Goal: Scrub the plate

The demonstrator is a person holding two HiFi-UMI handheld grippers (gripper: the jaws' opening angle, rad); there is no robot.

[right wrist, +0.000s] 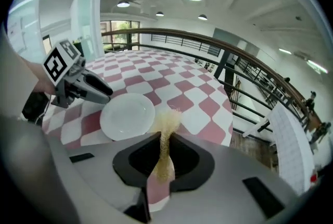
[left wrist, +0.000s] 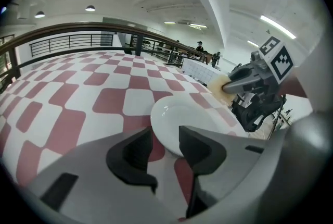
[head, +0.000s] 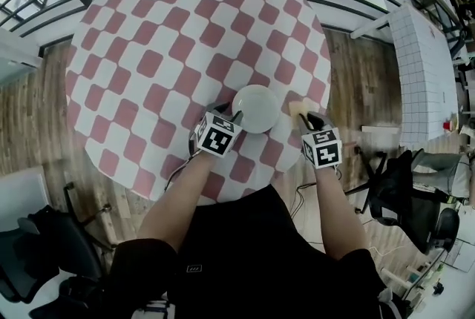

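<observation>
Round checkered table; both forearms reach forward over its near edge; white plate lies flat near that edge; left gripper at the plate's left rim, jaws apart with the rim in the gap; right gripper, just right of the plate, clamps a yellow scrub pad.
</observation>
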